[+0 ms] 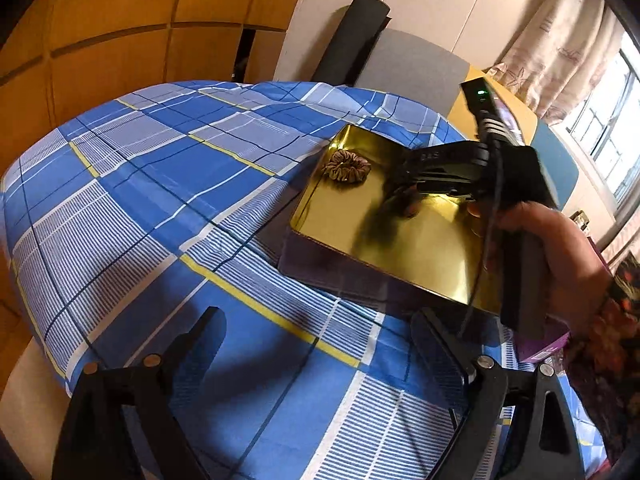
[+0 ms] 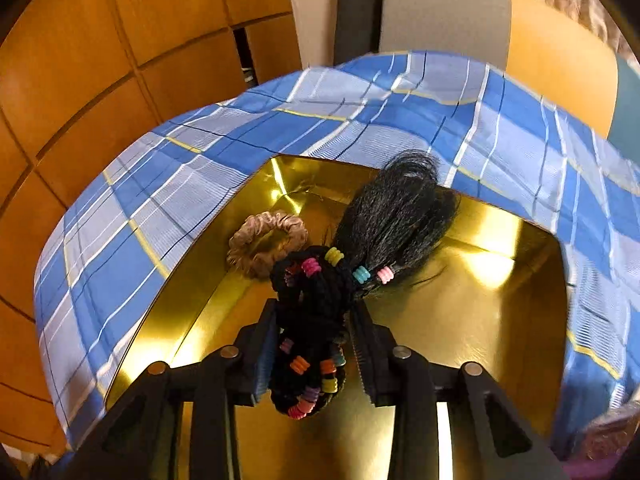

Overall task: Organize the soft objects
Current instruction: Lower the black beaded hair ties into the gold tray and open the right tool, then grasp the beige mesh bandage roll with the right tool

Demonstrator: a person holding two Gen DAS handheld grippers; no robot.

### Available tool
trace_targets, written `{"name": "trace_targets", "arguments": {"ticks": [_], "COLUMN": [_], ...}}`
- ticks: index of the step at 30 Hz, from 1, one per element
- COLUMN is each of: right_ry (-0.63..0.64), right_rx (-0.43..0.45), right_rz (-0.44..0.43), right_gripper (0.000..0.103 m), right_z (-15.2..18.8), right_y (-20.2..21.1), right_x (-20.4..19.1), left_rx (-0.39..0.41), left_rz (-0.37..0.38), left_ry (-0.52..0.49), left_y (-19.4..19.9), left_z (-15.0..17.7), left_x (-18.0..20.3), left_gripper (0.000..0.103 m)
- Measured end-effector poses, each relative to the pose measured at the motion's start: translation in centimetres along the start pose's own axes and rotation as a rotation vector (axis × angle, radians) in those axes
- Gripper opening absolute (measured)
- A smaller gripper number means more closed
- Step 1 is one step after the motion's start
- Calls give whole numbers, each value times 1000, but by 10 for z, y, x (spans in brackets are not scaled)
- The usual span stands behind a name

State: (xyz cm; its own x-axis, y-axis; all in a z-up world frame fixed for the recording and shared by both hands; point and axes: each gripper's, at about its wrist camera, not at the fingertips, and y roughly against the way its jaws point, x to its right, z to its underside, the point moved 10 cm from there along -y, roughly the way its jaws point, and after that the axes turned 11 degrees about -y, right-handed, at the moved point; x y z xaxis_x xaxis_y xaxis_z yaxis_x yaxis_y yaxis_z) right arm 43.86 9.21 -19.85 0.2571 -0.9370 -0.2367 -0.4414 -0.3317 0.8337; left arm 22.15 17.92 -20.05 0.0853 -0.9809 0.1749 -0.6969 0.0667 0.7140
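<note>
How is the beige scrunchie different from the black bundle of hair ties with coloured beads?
The beige scrunchie is one plain fabric ring; the black bundle is several ties with coloured beads and a dark hair tuft. The scrunchie lies free on the gold tray; the bundle sits between the right tongs. Both are soft hair accessories over that tray.

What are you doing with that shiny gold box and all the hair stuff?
A person is tidying soft hair things into a gold tin on a bed with a blue checked sheet. The right gripper, held in the person's hand, has a bundle of black hair ties with coloured beads and a tuft of dark hair between its fingers, over the tin. A beige scrunchie already lies inside. The left gripper hangs open nearby, holding nothing.
</note>
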Motion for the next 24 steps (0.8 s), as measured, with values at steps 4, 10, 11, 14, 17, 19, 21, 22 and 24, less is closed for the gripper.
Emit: {"name": "trace_targets", "arguments": {"ticks": [4, 10, 11, 14, 17, 19, 21, 22, 24], "right_ry": [-5, -28, -29, -46, -45, -41, -35, -27, -5], "right_rx": [-4, 43, 50, 41, 42, 56, 73, 82, 101], "right_rz": [45, 46, 49, 39, 23, 7, -29, -56, -110], "right_gripper": [39, 40, 40, 40, 40, 40, 40, 40, 40], "right_z": [-4, -3, -1, 7, 19, 27, 36, 41, 56], "right_y": [-13, 9, 14, 24, 38, 52, 73, 85, 114], "right_x": [7, 16, 17, 19, 15, 9, 2, -4, -13], "left_rx": [-1, -8, -7, -3, 6, 9, 12, 10, 4], "left_rz": [4, 16, 17, 19, 20, 24, 30, 43, 78], "left_ry": [9, -7, -11, -28, -41, -52, -59, -61, -61], "left_y": [0, -1, -1, 1, 4, 6, 7, 8, 8], "left_z": [2, 5, 5, 5, 5, 6, 8, 10, 14], "left_x": [-1, 7, 9, 15, 20, 25, 29, 33, 41], "left_gripper": [94, 94, 94, 94, 94, 94, 94, 94, 94]}}
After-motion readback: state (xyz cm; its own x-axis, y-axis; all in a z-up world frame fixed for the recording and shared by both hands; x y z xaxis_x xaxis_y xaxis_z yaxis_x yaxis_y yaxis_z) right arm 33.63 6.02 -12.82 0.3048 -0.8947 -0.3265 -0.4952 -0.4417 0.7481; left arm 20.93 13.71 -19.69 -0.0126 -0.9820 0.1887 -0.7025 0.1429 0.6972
